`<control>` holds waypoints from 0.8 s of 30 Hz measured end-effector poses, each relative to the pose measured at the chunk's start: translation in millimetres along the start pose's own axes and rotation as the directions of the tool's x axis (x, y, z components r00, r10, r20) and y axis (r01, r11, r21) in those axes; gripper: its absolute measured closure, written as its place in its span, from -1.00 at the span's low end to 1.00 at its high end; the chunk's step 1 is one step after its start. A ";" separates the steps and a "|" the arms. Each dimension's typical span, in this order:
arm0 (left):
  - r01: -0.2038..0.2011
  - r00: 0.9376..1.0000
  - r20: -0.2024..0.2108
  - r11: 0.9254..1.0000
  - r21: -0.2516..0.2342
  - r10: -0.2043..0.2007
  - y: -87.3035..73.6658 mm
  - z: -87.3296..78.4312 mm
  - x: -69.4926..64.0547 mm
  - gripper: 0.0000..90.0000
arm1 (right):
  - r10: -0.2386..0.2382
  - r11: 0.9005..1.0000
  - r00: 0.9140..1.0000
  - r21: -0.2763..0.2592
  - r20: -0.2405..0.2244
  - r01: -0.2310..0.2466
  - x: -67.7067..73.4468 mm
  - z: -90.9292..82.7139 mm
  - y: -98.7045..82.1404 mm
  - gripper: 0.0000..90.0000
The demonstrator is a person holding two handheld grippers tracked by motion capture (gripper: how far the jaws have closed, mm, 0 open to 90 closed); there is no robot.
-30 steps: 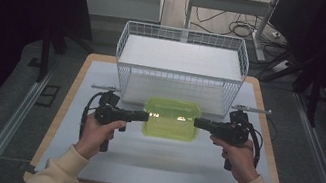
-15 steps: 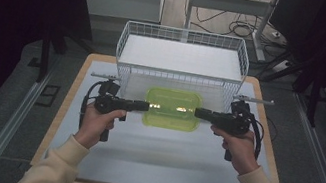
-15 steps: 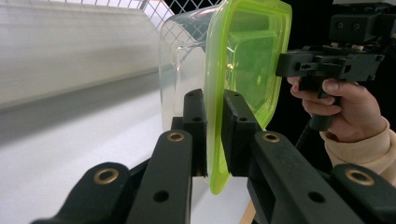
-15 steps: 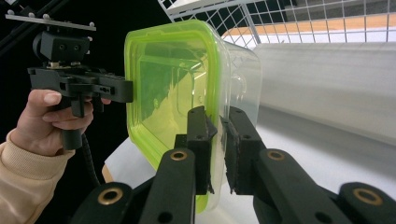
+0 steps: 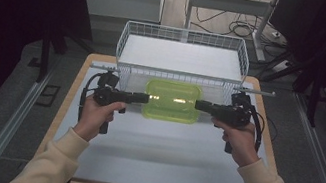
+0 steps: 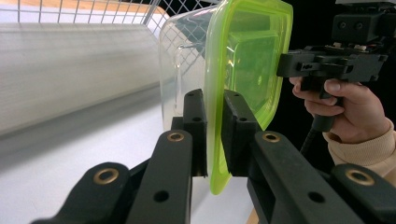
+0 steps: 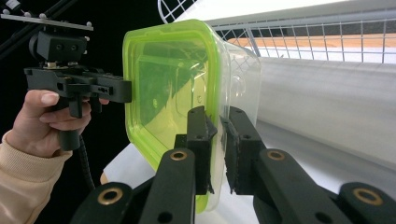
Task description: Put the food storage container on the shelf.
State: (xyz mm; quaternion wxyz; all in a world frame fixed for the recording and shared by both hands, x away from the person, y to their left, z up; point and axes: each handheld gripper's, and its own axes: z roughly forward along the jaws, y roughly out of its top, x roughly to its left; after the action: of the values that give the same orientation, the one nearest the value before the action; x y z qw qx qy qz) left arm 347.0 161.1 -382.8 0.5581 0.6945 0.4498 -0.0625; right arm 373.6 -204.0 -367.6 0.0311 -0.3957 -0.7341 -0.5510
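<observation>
Between your two hands, the clear container with a green lid (image 5: 172, 101) hangs above the white table (image 5: 156, 146), just before the wire basket (image 5: 183, 49). Your left gripper (image 5: 145, 99) pinches the lid's rim at one end, your right gripper (image 5: 198, 105) the other, jaws nearly closed. Each gripper view shows the clear tub under the lid; from above it looks plain green. Bare table lies nearer you.

My bench (image 5: 149, 155) is brightly lit from above against dark surroundings; glare streaks the green lid (image 5: 172, 100) between the jaws, whose near links blur.
</observation>
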 end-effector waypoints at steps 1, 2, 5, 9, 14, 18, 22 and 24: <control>-0.001 1.000 -0.001 1.000 0.000 0.001 1.0 -0.4 -0.5 0.82 | -0.001 1.000 1.000 -0.001 0.001 0.001 0.5 0.0 1.5 0.81; -0.003 1.000 0.000 1.000 -0.002 0.003 2.7 -0.9 -1.0 0.82 | -0.009 1.000 1.000 -0.004 0.000 0.009 0.9 -0.2 3.6 0.81; -0.009 1.000 -0.002 1.000 0.001 0.009 5.0 -1.3 -1.4 0.82 | -0.010 1.000 1.000 -0.006 -0.001 0.010 1.2 -0.4 5.5 0.81; -0.011 1.000 -0.004 1.000 -0.002 0.011 11.5 -1.0 -2.0 0.82 | -0.010 1.000 1.000 -0.007 0.000 0.010 1.2 -0.8 10.1 0.81; -0.018 1.000 -0.007 1.000 -0.005 0.018 21.7 -2.2 -2.8 0.82 | -0.016 1.000 1.000 -0.015 0.004 0.016 1.0 -0.8 20.0 0.81; -0.021 1.000 -0.009 1.000 -0.003 0.021 27.5 -2.6 -2.7 0.82 | -0.015 1.000 1.000 -0.014 0.003 0.015 1.1 -0.7 25.7 0.81; -0.019 1.000 -0.016 1.000 -0.001 0.019 40.6 -2.7 0.2 0.82 | -0.019 1.000 1.000 -0.020 0.011 0.020 0.1 2.1 36.4 0.81; -0.019 1.000 -0.017 1.000 0.002 0.019 47.2 -2.3 1.2 0.82 | -0.016 1.000 1.000 -0.021 0.013 0.017 -0.7 3.5 42.0 0.81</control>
State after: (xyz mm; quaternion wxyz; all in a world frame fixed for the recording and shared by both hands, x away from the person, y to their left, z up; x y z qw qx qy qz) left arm 379.5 165.0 -348.7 0.5543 0.6997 0.4479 -0.0515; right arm 401.3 -198.1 -336.4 0.0177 -0.3934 -0.7318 -0.5563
